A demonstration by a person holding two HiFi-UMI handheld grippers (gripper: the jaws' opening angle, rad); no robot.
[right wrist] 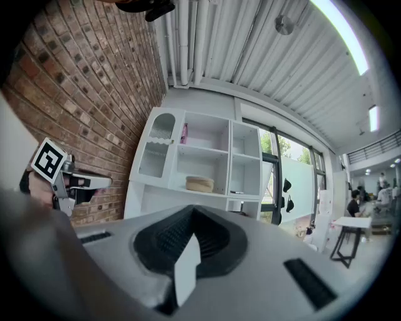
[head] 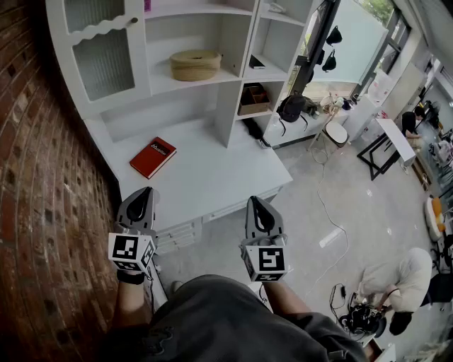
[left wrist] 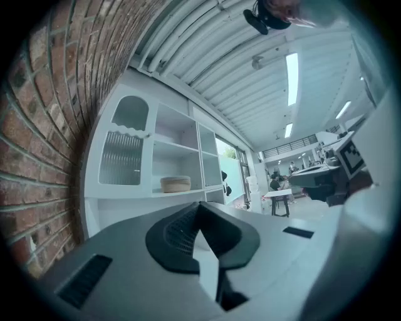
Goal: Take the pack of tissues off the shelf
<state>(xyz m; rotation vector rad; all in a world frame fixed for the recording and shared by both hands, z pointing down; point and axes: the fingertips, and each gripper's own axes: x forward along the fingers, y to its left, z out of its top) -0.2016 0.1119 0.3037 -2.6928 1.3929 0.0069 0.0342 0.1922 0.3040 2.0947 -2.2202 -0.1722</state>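
White shelving unit [head: 228, 42] stands ahead in the head view, well apart from both grippers. No pack of tissues can be identified with certainty. A pink item [head: 147, 4] at the top shelf's edge is the only candidate. Risk: a reach to the wrong object, such as the woven basket [head: 195, 64] or the red book [head: 152, 157]. Left gripper [head: 141, 194] and right gripper [head: 257, 205] point level, short of the counter [head: 212, 177].

Left gripper view: reaching the shelf with jaws together could knock the pack backwards. The jaws are fully closed, with nothing between them.

Right gripper view: the pink item sits high up, so it could topple during the reach. This gripper is likewise closed and empty.
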